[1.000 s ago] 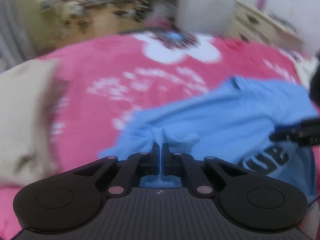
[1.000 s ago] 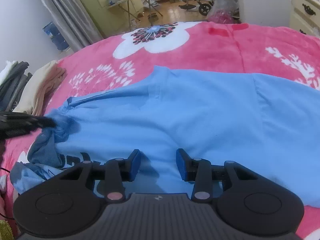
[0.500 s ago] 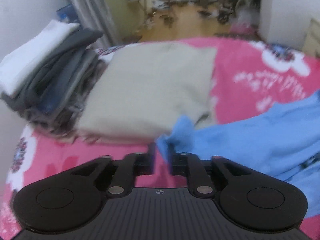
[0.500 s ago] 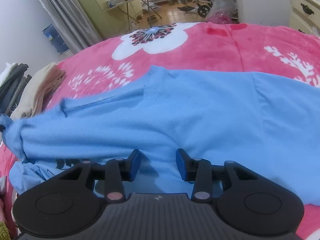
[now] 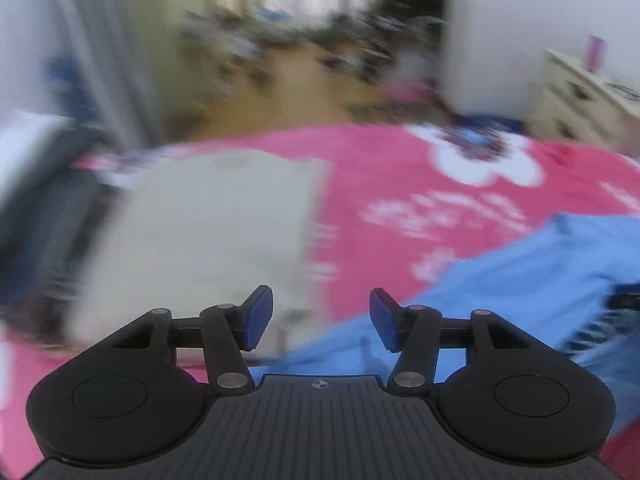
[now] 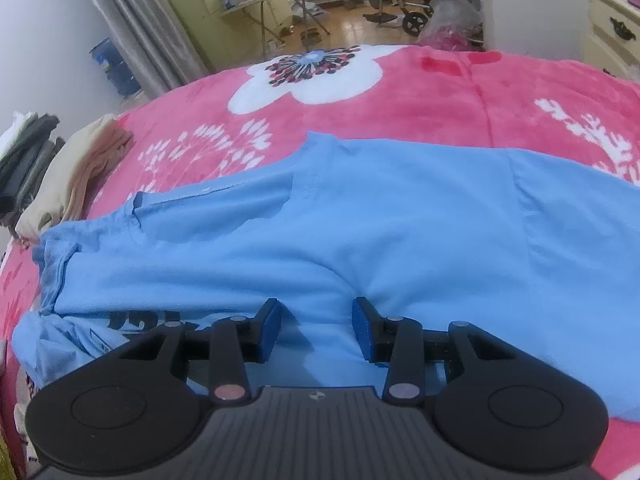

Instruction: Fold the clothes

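A light blue T-shirt (image 6: pixel 400 220) lies spread on the pink flowered blanket (image 6: pixel 420 92), its left sleeve stretched out flat towards the left and some dark print showing on the part below. My right gripper (image 6: pixel 316 330) hovers low over the shirt's near edge, fingers apart, cloth beneath them but not pinched. The left wrist view is blurred by motion. There my left gripper (image 5: pixel 320 318) is opening with nothing between its pads, above the shirt's (image 5: pixel 520 280) left end and next to a folded beige garment (image 5: pixel 208 232).
Left of the shirt lies the folded beige garment (image 6: pixel 68 176), with a stack of grey and white folded clothes (image 6: pixel 24 152) beyond it. A cream dresser (image 6: pixel 608 36) stands at the right. A folding table and a wheelchair are on the floor past the bed.
My left gripper drew the blue sleeve out to the left, then let it go, opened and lifted away. The sleeve now lies flat. My right gripper has stayed in place.
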`<state>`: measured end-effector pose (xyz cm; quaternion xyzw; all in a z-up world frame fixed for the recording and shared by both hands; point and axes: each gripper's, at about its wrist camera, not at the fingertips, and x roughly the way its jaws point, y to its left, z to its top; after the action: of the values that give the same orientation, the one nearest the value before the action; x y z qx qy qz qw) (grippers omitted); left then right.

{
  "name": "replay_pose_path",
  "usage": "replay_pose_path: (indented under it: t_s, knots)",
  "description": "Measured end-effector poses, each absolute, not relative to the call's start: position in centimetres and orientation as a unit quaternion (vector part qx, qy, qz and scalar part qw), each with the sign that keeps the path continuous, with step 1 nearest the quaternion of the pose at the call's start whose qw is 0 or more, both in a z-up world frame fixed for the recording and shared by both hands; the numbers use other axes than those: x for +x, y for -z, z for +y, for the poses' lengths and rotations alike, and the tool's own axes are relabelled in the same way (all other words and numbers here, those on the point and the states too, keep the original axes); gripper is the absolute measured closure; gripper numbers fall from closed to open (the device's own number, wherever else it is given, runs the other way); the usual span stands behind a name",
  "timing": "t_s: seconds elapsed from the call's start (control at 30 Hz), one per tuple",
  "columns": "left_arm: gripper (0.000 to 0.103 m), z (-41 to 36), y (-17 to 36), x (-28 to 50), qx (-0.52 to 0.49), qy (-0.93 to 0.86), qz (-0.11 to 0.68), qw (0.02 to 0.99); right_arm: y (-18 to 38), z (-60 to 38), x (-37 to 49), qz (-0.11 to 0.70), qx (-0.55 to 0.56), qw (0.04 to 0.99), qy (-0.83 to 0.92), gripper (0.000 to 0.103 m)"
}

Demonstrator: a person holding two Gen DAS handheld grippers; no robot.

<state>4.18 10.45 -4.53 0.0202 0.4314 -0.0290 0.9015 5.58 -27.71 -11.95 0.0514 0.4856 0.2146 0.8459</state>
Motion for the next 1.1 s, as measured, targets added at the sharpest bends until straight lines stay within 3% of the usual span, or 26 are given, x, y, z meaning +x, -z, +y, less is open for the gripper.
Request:
replay_pose_path:
  t_s: [0.13, 0.2, 0.27, 0.43, 0.63, 0.73, 0.87, 1.0, 1.1]
  knots:
    - [0.049, 7.5, 7.6, 7.5, 0.006, 0.109, 0.469, 0.877, 9.0, -27.7, 6.6, 0.468, 0.043, 0.845, -0.255, 0.06]
    - [0.049, 6.7, 9.1, 8.5, 0.005, 0.129, 0.484, 0.865, 7.3, -27.9, 7.8, 0.447, 0.049, 0.851, -0.272, 0.053]
    - [0.05, 6.0, 10.5, 9.4, 0.005, 0.146, 0.498, 0.854, 6.2, -27.7, 9.7, 0.427, 0.032, 0.859, -0.281, 0.053]
    - [0.057, 6.5, 12.1, 10.6, 0.002, 0.159, 0.516, 0.842, 8.1, -26.6, 15.8, 0.438, -0.006, 0.849, -0.295, 0.053]
    - [0.068, 6.8, 12.8, 10.8, 0.005, 0.162, 0.514, 0.842, 11.0, -25.0, 18.9, 0.482, 0.023, 0.815, -0.322, 0.053]
    - [0.074, 6.8, 13.0, 10.7, 0.014, 0.167, 0.509, 0.844, 11.8, -23.9, 18.0, 0.49, -0.025, 0.814, -0.312, 0.062]
    - [0.086, 6.3, 13.2, 10.4, 0.037, 0.175, 0.498, 0.849, 11.4, -24.1, 16.9, 0.495, -0.048, 0.813, -0.302, 0.095]
    - [0.101, 5.7, 13.0, 9.9, 0.059, 0.175, 0.485, 0.855, 10.0, -24.9, 15.9, 0.473, -0.046, 0.829, -0.295, 0.098]
    - [0.102, 5.4, 12.1, 9.6, 0.07, 0.167, 0.465, 0.867, 8.2, -25.6, 15.2, 0.44, -0.038, 0.851, -0.284, 0.099]
